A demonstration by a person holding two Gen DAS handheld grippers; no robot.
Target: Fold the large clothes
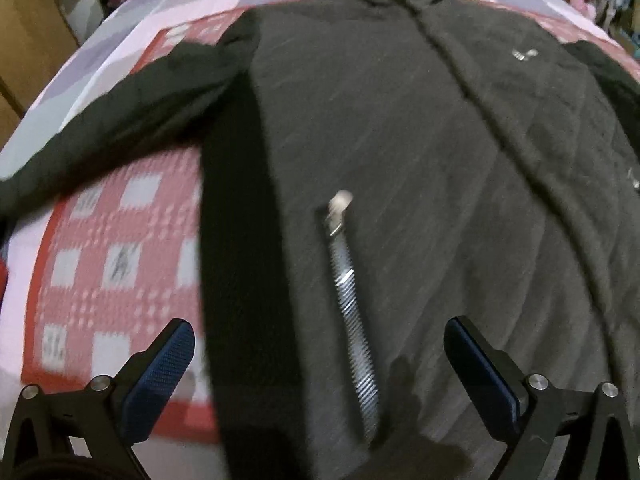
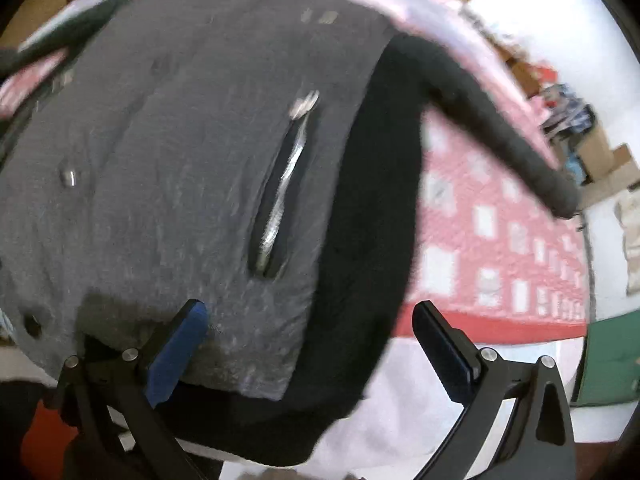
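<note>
Dark grey zip-front fleece jacket (image 1: 400, 128) lies flat on the pink-and-red checked bedspread (image 1: 116, 248), long axis running from the hem at frame bottom to the collar at top centre. Sleeves angle outward. Left gripper (image 1: 320, 364) hovers over the pocket zip, jaws apart. Right gripper (image 2: 308, 352) straddles the hem corner, jaws wide, gripping nothing. Motion blur smears detail; hem cut off.
</note>
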